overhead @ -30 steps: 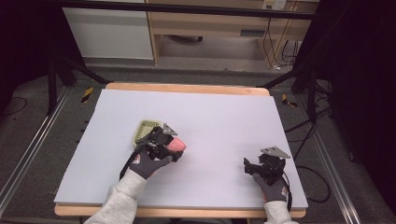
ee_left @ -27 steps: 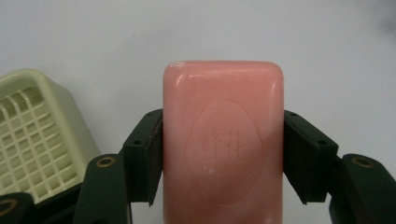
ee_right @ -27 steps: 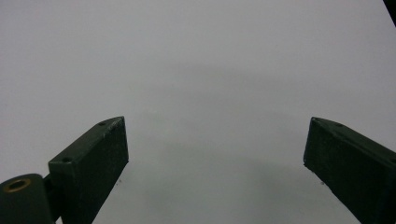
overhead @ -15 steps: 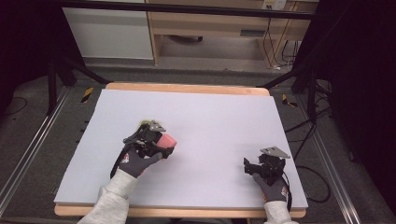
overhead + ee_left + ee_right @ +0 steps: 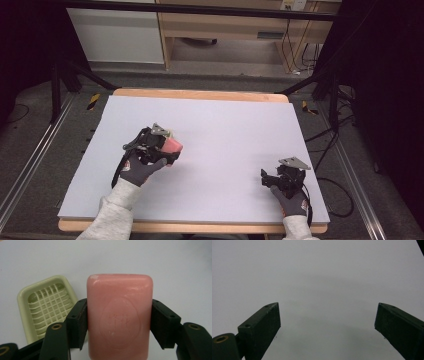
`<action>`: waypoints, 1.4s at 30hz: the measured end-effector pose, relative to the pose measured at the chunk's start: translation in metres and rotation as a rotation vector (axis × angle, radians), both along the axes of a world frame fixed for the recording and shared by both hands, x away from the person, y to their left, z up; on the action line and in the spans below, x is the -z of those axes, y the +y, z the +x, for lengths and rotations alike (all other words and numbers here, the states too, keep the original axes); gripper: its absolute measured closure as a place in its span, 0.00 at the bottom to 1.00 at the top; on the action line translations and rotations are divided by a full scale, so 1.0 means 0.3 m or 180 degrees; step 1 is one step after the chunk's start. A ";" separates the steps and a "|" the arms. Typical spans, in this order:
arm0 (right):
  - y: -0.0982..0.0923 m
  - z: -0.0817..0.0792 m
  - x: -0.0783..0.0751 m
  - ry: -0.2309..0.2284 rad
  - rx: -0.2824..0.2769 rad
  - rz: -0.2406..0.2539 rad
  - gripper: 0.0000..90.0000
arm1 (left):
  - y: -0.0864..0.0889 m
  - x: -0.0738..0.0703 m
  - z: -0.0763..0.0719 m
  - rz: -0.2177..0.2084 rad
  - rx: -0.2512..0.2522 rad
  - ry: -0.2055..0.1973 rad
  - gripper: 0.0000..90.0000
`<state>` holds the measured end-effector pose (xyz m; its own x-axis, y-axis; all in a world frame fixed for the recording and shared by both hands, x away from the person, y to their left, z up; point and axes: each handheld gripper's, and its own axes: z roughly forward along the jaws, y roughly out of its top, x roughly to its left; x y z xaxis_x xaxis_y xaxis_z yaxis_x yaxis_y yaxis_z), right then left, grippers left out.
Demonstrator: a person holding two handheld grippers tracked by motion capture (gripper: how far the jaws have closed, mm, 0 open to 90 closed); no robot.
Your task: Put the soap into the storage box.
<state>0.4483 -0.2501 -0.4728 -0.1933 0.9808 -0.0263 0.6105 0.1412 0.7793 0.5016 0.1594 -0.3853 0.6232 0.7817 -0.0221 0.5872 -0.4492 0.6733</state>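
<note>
Soap [image 5: 120, 317] stands lengthwise along the left gripper [image 5: 119, 325], clamped by its long sides.

Your soap [image 5: 120, 317] is a pink rounded-corner bar with an oval stamp pressed into its broad face. It stands on end, clamped by its two long sides between the left gripper's [image 5: 119, 325] fingers [image 5: 79, 323], clear of the desk [image 5: 225, 125]. In the high view it shows as a pink block [image 5: 171, 145] at your left hand. The pale green dish [image 5: 46, 307] with its grid insert lies empty on the desk, just beside and behind the soap.
</note>
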 end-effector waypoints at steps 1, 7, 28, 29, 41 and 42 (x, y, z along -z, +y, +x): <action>0.001 0.000 0.000 0.0001 0.0004 0.0003 0.07 | 0.002 -0.002 0.001 -0.0011 -0.0012 -0.0004 0.41; 0.000 -0.001 0.000 -0.0001 -0.0002 -0.0003 0.08 | 0.014 -0.009 0.018 -0.0012 -0.0078 -0.0012 0.41; 0.001 0.001 0.000 -0.0004 -0.0006 -0.0010 0.08 | 0.081 0.020 0.114 0.0086 -0.0456 0.0022 0.41; 0.001 0.001 0.000 -0.0003 -0.0007 -0.0011 0.08 | 0.082 0.023 0.117 0.0084 -0.0468 0.0027 0.41; 0.000 0.001 0.000 0.0000 -0.0001 0.0004 0.08 | 0.104 0.046 0.154 0.0106 -0.0639 0.0040 0.42; 0.001 0.001 0.000 0.0001 -0.0001 0.0006 0.08 | 0.107 0.048 0.156 0.0107 -0.0651 0.0039 0.42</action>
<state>0.4485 -0.2499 -0.4728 -0.1936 0.9808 -0.0244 0.6108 0.1399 0.7794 0.5485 0.1914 -0.3996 0.4514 0.8923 -0.0006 0.6766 -0.3418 0.6522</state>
